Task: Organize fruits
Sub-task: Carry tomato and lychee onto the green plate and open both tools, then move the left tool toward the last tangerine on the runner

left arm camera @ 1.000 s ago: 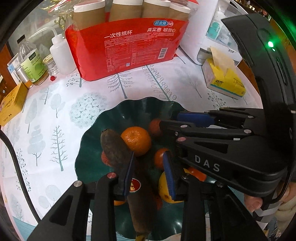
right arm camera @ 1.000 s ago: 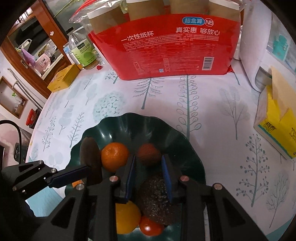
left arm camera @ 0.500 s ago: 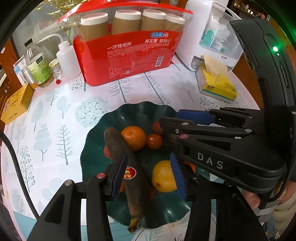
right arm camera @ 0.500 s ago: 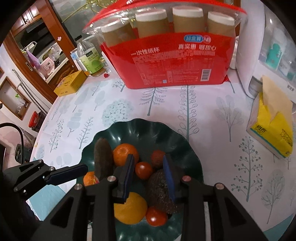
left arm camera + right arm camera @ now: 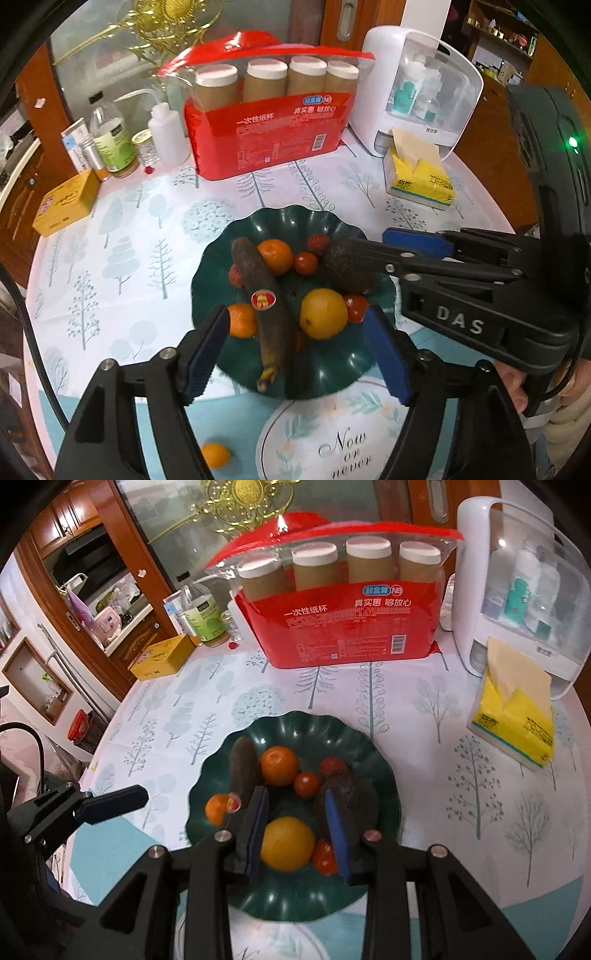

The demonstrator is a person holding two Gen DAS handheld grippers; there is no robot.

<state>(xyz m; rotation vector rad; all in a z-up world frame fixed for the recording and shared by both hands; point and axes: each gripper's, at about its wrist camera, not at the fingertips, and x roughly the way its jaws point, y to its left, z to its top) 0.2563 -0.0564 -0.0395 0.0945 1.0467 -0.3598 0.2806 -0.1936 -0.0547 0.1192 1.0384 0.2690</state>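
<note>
I am holding my left gripper (image 5: pixel 295 347) above the near part of the green plate (image 5: pixel 347 373); its jaws have just been opening and are standing wide apart, with nothing pressed between the blue pads (image 5: pixel 386 354). Below that gap, a dark overripe banana (image 5: pixel 266 306) is lying lengthwise on the plate, its stem pointing at the near rim and a round sticker on its middle. A small mandarin (image 5: pixel 242 320) is touching it on one side, and a large orange (image 5: pixel 323 313) is sitting just beside it on the other.

My right gripper (image 5: pixel 297 832) is hovering over the same plate with its jaws close together and gripping nothing; the orange and a small tomato (image 5: pixel 324 856) are showing through the narrow gap, lower down on the plate. The dark avocado (image 5: pixel 354 797) is resting in the plate just past one pad.

Farther in, a bigger mandarin (image 5: pixel 275 256) is touching the banana's far end, with a cherry tomato (image 5: pixel 306 263) and a reddish fruit (image 5: pixel 318 243) near it. One stray mandarin (image 5: pixel 215 455) is lying on the surface near its front edge, well apart from the plate.

Toward the far edge of the surface, a red pack of paper cups (image 5: pixel 269 140) is standing upright, a yellow tissue pack (image 5: pixel 419 177) is lying at the right, and a yellow box (image 5: pixel 66 203) is sitting at the left.
</note>
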